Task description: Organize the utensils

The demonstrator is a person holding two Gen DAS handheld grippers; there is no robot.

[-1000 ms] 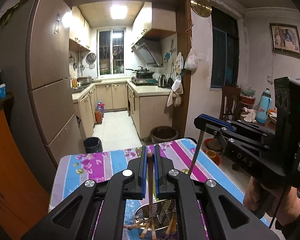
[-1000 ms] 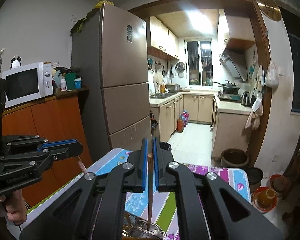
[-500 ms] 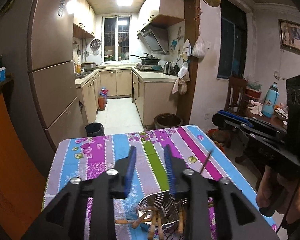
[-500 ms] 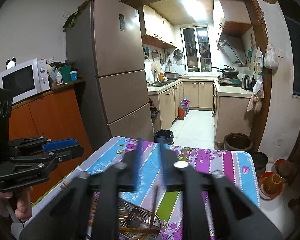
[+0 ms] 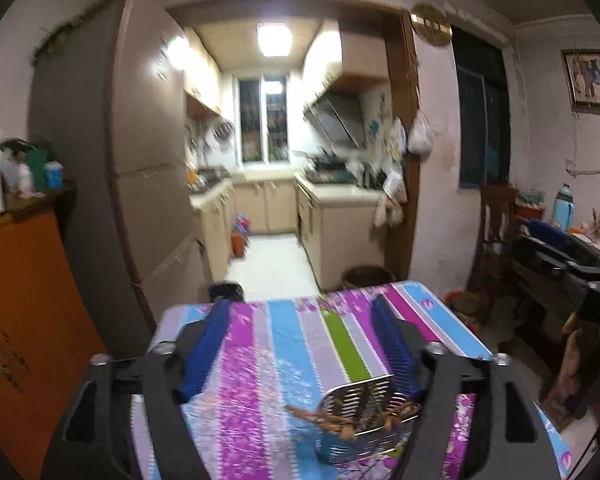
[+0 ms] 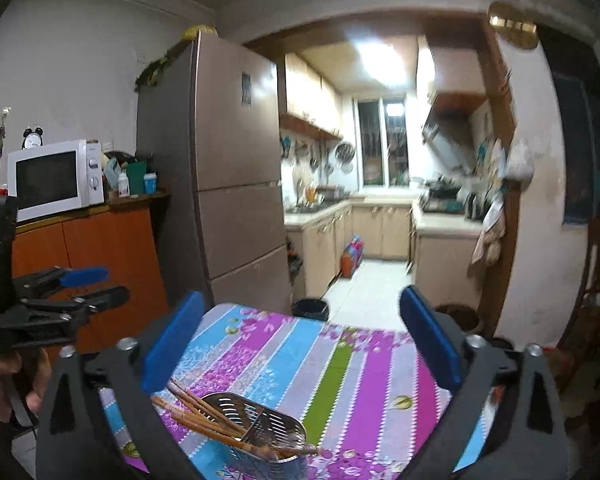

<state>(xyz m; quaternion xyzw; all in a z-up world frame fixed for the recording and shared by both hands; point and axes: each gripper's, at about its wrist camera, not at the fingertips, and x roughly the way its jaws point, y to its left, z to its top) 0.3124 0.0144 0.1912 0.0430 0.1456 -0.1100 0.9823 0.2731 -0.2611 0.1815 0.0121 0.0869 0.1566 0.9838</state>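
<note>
A perforated steel utensil holder (image 6: 256,428) stands on the striped floral tablecloth (image 6: 340,364) with several brown wooden chopsticks (image 6: 198,406) leaning out of it. In the left wrist view the same holder (image 5: 356,416) sits low and right, chopsticks (image 5: 332,420) poking out. My left gripper (image 5: 300,344) has its jaws opening, nothing between the blue pads. My right gripper (image 6: 296,348) is also opening wide and holds nothing. Each gripper shows at the edge of the other's view: the left gripper (image 6: 80,288), the right gripper (image 5: 560,248).
A tall fridge (image 6: 236,184) and an orange cabinet (image 6: 100,256) with a white microwave (image 6: 54,178) stand left of the table. The kitchen doorway lies beyond the table's far edge. A chair (image 5: 496,232) and a cluttered side table are at the right.
Both grippers were shut on upright chopsticks over the holder; both have let go and spread wide. The chopsticks now rest in the holder, and both grippers have drawn back from it.
</note>
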